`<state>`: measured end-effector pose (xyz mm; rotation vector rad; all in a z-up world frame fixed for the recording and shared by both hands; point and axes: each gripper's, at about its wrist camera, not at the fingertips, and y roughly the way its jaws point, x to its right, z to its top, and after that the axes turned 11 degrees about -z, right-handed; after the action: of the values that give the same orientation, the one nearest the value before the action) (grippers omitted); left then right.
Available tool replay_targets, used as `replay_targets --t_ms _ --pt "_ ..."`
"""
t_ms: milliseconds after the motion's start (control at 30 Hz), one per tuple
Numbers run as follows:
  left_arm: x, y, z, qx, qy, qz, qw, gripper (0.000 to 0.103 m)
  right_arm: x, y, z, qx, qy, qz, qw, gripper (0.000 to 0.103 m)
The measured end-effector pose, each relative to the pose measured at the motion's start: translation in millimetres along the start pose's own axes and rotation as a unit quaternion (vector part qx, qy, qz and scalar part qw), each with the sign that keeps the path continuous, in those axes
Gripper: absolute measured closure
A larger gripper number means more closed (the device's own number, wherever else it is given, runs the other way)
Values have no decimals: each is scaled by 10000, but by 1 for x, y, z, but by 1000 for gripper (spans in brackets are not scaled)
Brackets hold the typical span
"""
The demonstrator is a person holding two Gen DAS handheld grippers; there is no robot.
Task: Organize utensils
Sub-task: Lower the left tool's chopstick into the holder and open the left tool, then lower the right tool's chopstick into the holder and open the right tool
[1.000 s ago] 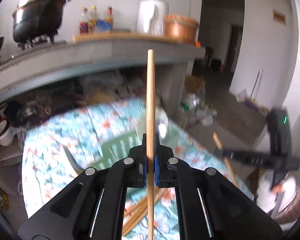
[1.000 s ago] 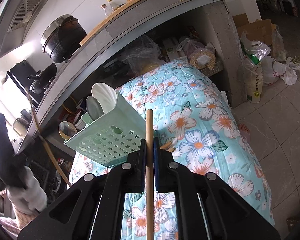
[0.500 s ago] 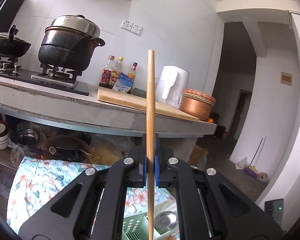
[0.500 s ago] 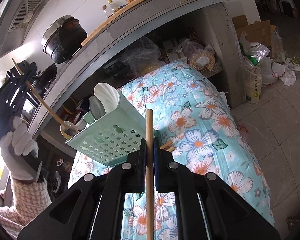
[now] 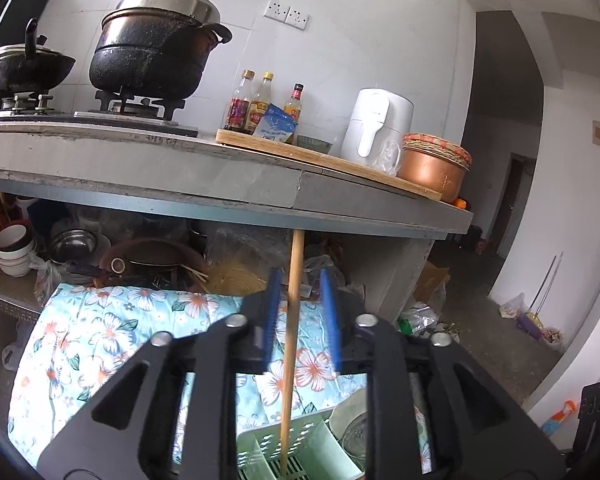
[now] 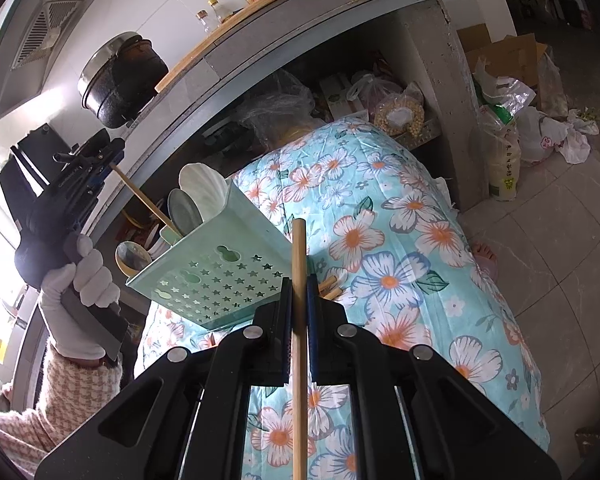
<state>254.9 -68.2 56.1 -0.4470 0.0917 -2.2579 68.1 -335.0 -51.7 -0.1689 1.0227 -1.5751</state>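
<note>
My left gripper is open above the mint-green utensil caddy. A wooden chopstick stands free between its blue pads with its lower end in a caddy compartment. In the right wrist view the left gripper hovers over the caddy, and that chopstick leans out of it. My right gripper is shut on another wooden chopstick, held in front of the caddy. A white spoon and a metal spoon stand in the caddy.
The caddy sits on a floral-cloth table. More chopsticks lie on the cloth by the caddy. A concrete counter with a black pot, bottles and a white appliance overhangs behind. Bowls and pans fill the shelf beneath.
My left gripper came down over the caddy and opened, letting its chopstick drop into a compartment. My right gripper held still with its chopstick.
</note>
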Motion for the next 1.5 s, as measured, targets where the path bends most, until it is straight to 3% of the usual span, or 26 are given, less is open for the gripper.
replay_targets --t_ms 267,600,833,1100,1267,1500 --pt "1 -21 0 170 80 57 9998 55 -5 -7 3 143 -70 29 9999 96" --pt "2 -62 -1 261 181 -61 9995 44 -35 -30 31 553 -415 382 9969 96" --pt "-1 -101 -22 -95 321 -324 9989 36 -89 -46 69 1021 -928 1016 9852 96" --pt "-12 -129 -63 -655 297 -132 9973 35 -154 -38 116 1594 -1220 1806 9628 96" --pt "-22 -141 -75 -755 98 63 9971 35 -198 -14 136 1944 -1647 1688 9521 96" --pt "-35 -148 -79 -755 -36 302 9967 35 -230 35 160 1828 -1897 1151 9578 96"
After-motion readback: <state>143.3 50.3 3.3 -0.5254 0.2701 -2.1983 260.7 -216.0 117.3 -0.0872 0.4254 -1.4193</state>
